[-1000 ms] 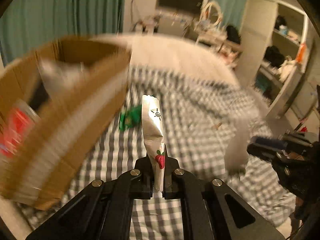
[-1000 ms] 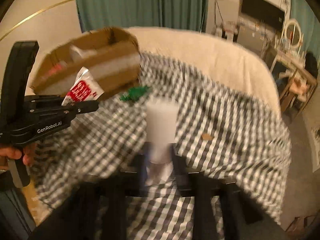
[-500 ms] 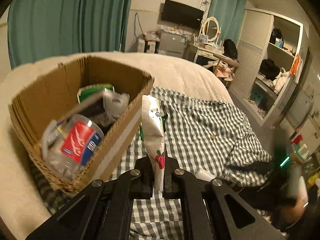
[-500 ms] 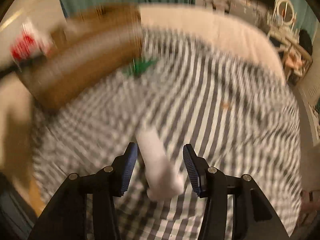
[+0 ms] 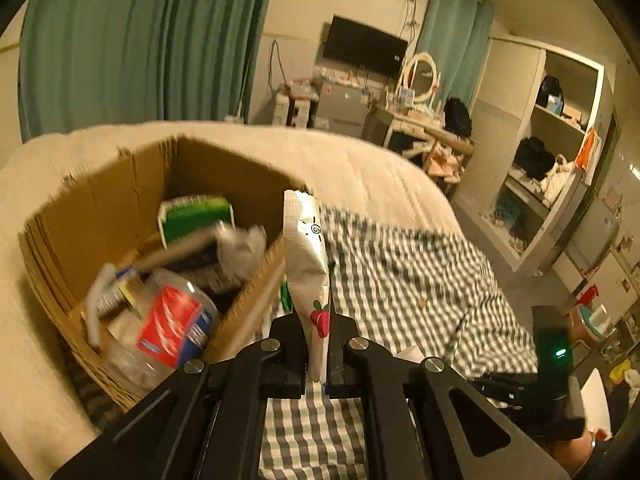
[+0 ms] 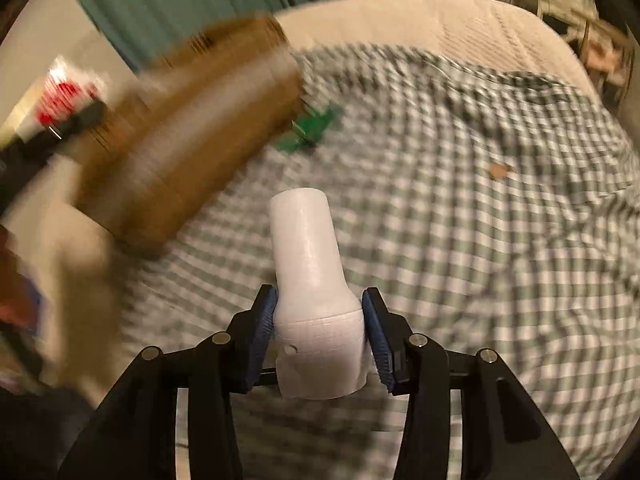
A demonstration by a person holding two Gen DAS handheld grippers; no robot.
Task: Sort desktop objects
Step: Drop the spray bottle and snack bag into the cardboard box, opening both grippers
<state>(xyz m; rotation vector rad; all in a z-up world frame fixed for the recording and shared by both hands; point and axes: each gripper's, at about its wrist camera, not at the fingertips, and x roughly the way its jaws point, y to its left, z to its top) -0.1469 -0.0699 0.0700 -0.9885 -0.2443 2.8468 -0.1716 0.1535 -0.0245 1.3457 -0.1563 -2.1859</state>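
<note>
Landmark: open brown cardboard box (image 5: 132, 216) on the cream bed, at the edge of the green-and-white checked cloth (image 5: 404, 264).

Left gripper (image 5: 318, 344): jaws nearly closed, pinching a flat white foil snack packet with a red strawberry print (image 5: 306, 264) by its lower end. The packet stands upright, just right of the box's near right wall, and its top edge overlaps the rim in this view. It looks not yet inside the box.

Right gripper (image 6: 320, 328): blue-padded jaws clamped on the wide base of a white plastic bottle-shaped piece (image 6: 310, 272), narrow end pointing forward. It is held above the cloth, to the right of the box and well apart from it. That view is motion-blurred.

Already in the box: a clear plastic bottle with a red label (image 5: 168, 328), a green-and-white pack (image 5: 196, 216), crumpled clear plastic (image 5: 240, 244). A small green wrapper (image 6: 310, 130) lies on the cloth just beside the box's far right corner.

Step in hand, as I judge it: drop the packet into the box. To do it well:
- carry the packet left over the wall first, clearing the rim so the tall top does not catch
- open the jaws only once the whole packet is above the box interior
- aim for the gap behind the bottle
- keep the right gripper back, so the two do not collide at the opening
</note>
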